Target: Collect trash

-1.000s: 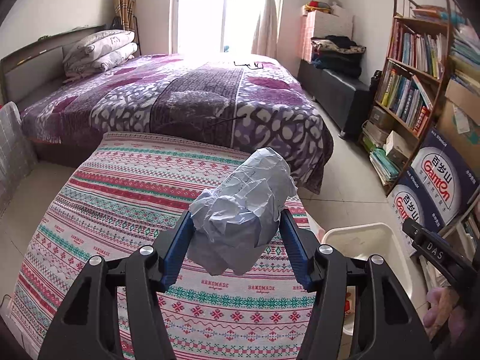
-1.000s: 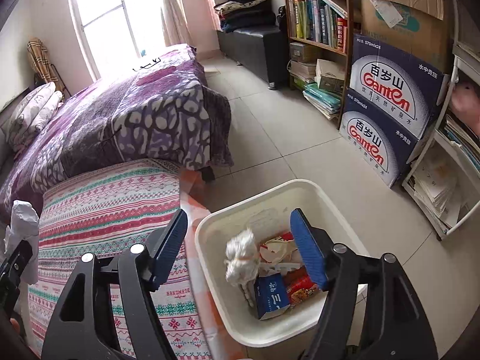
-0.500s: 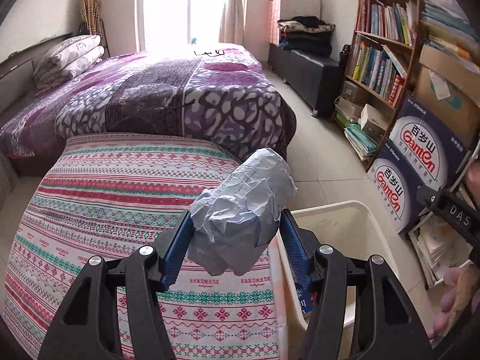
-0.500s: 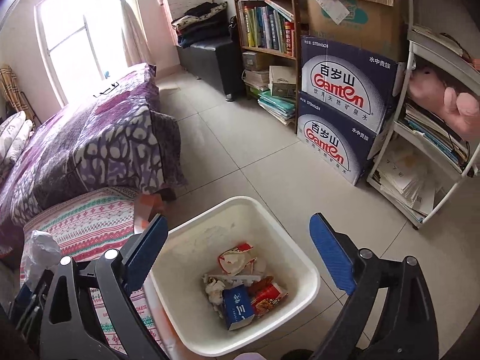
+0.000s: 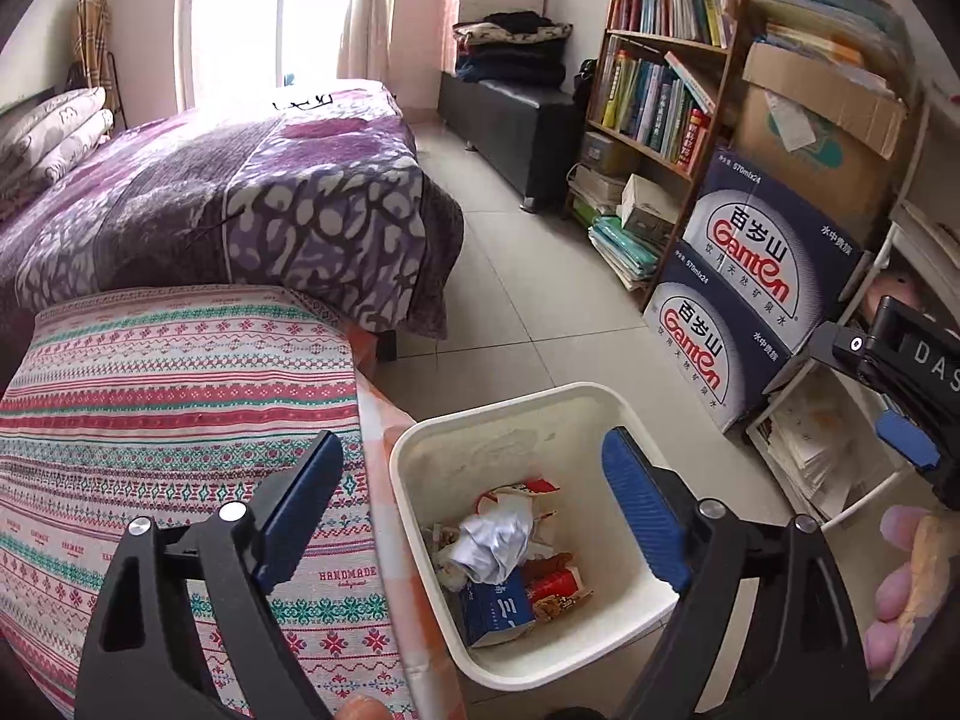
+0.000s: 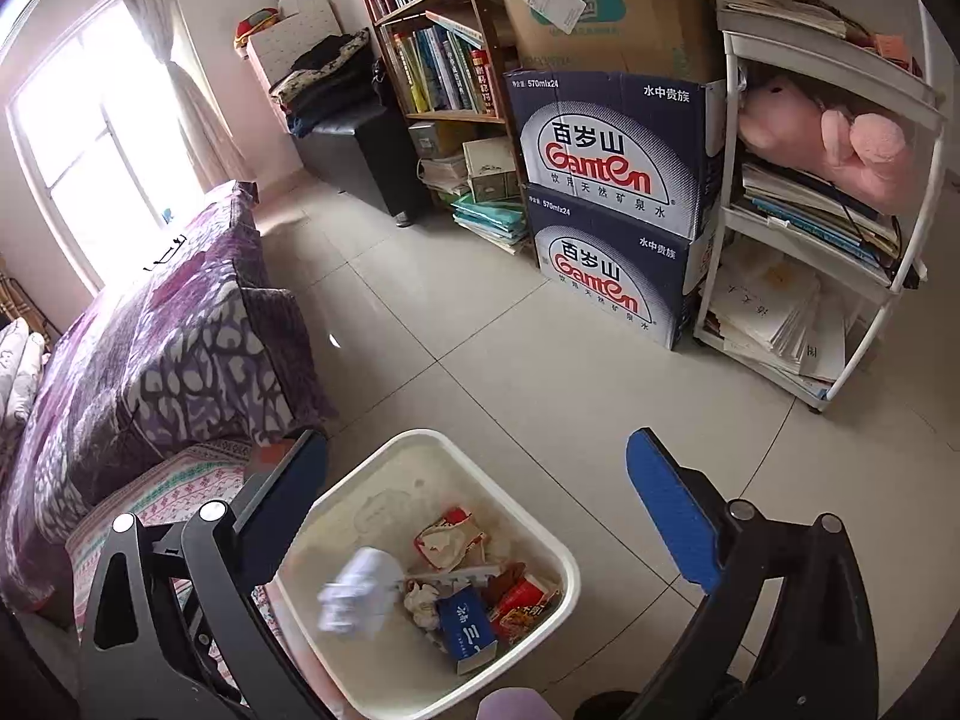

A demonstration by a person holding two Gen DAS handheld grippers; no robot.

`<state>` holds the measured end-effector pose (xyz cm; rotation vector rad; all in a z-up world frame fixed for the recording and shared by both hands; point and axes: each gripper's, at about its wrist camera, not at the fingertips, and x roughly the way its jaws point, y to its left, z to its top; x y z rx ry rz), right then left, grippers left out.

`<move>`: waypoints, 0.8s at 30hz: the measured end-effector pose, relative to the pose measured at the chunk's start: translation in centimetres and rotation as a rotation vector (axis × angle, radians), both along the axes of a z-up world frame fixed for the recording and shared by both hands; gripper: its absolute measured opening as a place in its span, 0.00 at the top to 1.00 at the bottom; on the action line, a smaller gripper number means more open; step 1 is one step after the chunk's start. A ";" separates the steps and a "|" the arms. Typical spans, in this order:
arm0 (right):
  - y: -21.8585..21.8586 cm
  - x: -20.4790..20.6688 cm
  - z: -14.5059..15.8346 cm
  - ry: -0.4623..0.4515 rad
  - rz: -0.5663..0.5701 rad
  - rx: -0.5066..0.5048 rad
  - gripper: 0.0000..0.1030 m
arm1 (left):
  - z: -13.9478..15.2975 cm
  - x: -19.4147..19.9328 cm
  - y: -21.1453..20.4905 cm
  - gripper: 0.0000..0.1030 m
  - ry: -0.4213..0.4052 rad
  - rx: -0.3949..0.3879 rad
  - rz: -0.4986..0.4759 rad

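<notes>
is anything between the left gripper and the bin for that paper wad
Nothing visible. The left gripper is open right above the bin, and the paper wad is already inside it, on the other trash. In the right wrist view the wad is blurred inside the bin. The right gripper is open too and off the drop path.
</notes>
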<state>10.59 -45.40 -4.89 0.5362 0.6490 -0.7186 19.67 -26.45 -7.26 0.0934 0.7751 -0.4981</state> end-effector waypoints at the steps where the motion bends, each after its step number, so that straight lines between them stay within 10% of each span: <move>1: 0.0 -0.2 0.1 0.002 0.000 -0.001 0.08 | 0.1 -0.2 0.2 0.12 -0.009 0.013 0.016; 11: 5.0 -0.5 0.9 -0.005 0.123 -0.081 0.07 | 2.5 -2.8 6.8 0.09 -0.169 0.148 0.209; 24: 15.2 -1.6 1.8 -0.032 0.297 -0.234 0.07 | 4.4 -6.0 16.9 0.07 -0.178 0.102 0.389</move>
